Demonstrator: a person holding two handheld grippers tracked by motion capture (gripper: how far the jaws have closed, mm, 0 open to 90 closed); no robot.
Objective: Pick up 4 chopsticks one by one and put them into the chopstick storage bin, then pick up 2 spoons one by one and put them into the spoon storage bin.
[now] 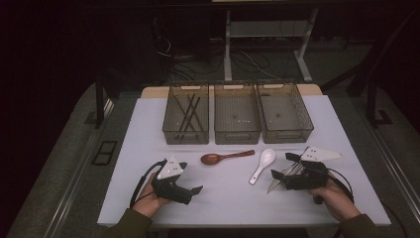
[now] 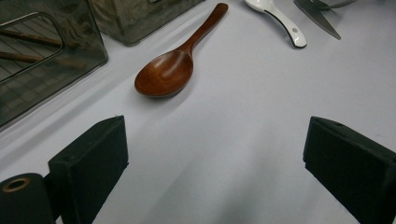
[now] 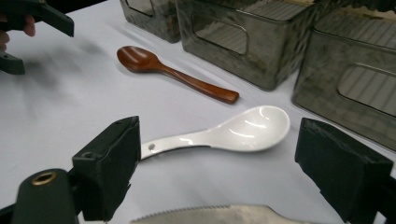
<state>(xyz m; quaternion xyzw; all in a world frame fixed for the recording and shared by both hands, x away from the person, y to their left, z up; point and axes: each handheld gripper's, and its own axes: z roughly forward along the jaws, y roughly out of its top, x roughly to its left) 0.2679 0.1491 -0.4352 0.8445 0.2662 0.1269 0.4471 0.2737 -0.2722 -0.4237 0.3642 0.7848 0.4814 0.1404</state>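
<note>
- Right gripper [image 3: 217, 172] closest to lens in right gripper view, jaws spread wide, nothing pinched between them.
- White spoon [image 3: 224, 133] lies flat on the table [image 1: 223, 198] just ahead of those jaws, bowl toward the right jaw, handle end with small hole just beside the left jaw; pads not touching it.
- Serrated knife [image 3: 210, 215] lies across the bottom edge of that view, under the right gripper; high view shows its blade [image 1: 275, 182] on the table by that gripper.
- Left gripper [image 2: 215, 158] jaws also wide apart, empty, over bare table.
- Wooden spoon [image 2: 175, 63] ahead of left gripper, well apart from it, bowl nearer, handle pointing away.
- High view: wooden spoon [image 1: 225, 157] and white spoon [image 1: 262, 165] side by side in mid-table, not touching.
- Three grey bins [image 1: 236, 136] in a row behind the spoons; left bin [image 1: 171, 126] holds dark chopsticks [image 1: 189, 113].
</note>
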